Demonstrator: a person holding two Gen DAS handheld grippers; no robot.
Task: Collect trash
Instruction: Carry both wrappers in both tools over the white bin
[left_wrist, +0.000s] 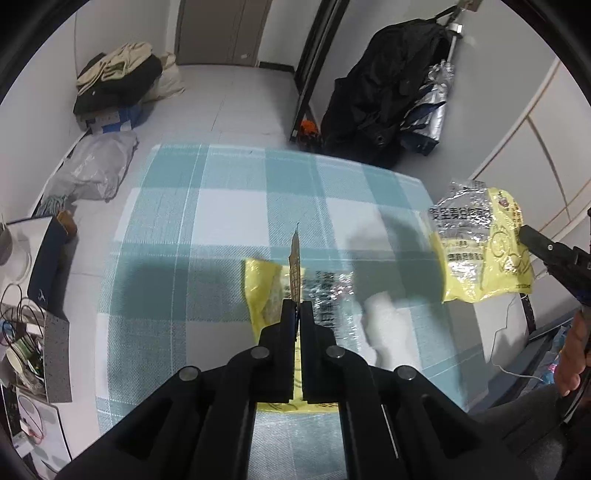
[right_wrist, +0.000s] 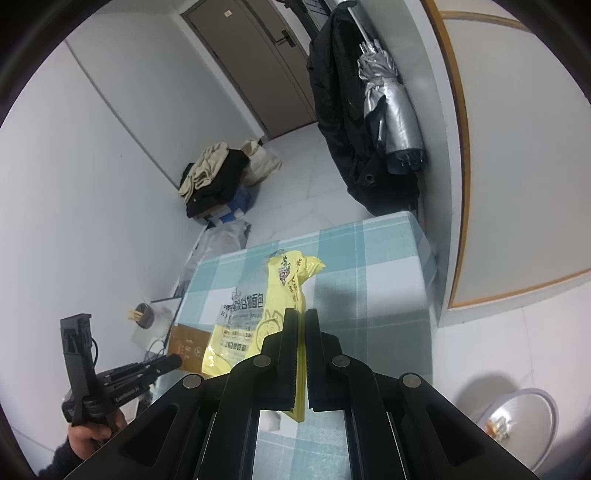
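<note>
The left gripper is pressed together on a thin brown card, seen edge-on, above the checked bed. A yellow wrapper lies on the bed just beneath it. To the right, the right gripper pinches a second yellow bag, held off the bed.

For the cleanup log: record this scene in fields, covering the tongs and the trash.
left tongs: shut on a thin brown card, seen edge-on
right tongs: shut on a yellow bag, lifted
bed: checked cover; second yellow bag below the left tongs
bin: grey, on the floor, scraps inside
</note>
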